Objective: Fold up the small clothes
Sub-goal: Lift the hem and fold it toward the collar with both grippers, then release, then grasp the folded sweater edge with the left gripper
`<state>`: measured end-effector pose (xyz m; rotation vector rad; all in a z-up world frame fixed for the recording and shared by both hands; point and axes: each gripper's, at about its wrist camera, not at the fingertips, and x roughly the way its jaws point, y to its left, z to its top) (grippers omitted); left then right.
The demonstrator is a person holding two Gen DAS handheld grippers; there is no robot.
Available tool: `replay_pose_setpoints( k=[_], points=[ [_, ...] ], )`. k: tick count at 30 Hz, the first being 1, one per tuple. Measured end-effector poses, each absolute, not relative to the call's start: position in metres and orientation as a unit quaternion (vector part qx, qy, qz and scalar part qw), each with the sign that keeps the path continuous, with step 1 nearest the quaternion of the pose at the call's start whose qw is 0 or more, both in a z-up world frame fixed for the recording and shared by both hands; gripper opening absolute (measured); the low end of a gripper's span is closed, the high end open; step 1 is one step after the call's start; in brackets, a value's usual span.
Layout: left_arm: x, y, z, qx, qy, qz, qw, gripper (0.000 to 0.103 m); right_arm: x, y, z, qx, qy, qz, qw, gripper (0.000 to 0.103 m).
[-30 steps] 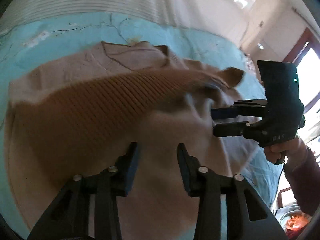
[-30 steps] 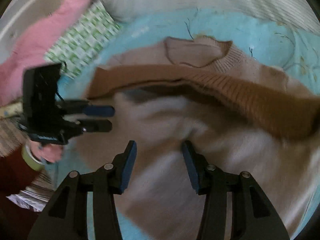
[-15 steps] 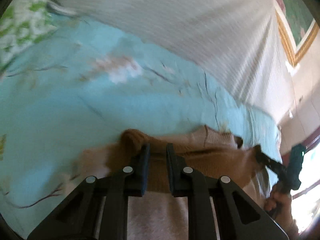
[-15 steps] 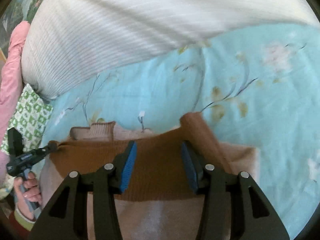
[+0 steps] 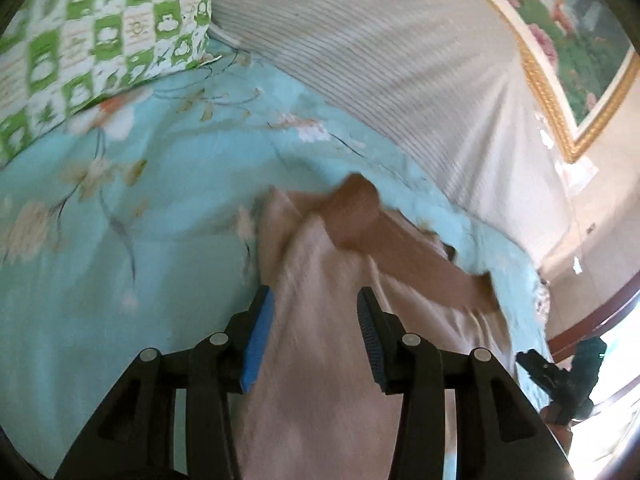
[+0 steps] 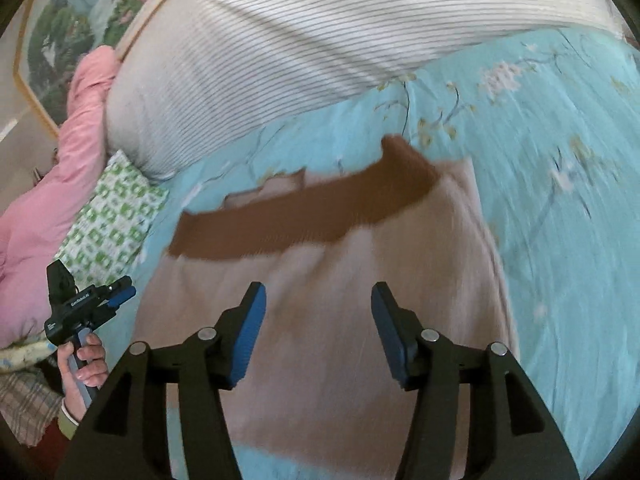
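A small beige sweater (image 6: 360, 280) lies folded on the blue flowered bedspread (image 6: 560, 200). Its brown ribbed hem band (image 6: 304, 216) lies across the far edge of the fold. In the left wrist view the sweater (image 5: 328, 320) and its brown band (image 5: 384, 240) run away to the right. My left gripper (image 5: 312, 320) is open and empty, above the sweater's near left part. My right gripper (image 6: 318, 312) is open and empty, above the sweater's middle. Each gripper also shows small in the other's view: the left (image 6: 116, 296), the right (image 5: 536, 364).
A large striped white pillow (image 6: 320, 40) lies along the far side of the bed. A green-and-white checked pillow (image 5: 88, 32) and a pink quilt (image 6: 48, 184) lie at the left. A framed picture (image 5: 580, 40) hangs on the wall behind.
Both grippers let go of the brown hem after laying it over the far edge. Both have opened and drawn back toward me, above the folded sweater.
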<state>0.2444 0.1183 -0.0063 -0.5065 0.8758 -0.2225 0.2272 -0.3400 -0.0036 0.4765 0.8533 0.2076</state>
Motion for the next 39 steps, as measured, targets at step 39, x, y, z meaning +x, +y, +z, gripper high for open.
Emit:
replay_pose_setpoints(
  k=[39],
  points=[
    [0.148,0.099,-0.070,-0.400,0.446,-0.086,0.796,0.071,0.112,-0.299,-0.035,0.267,0.451,0.118,0.843,0.065]
  ],
)
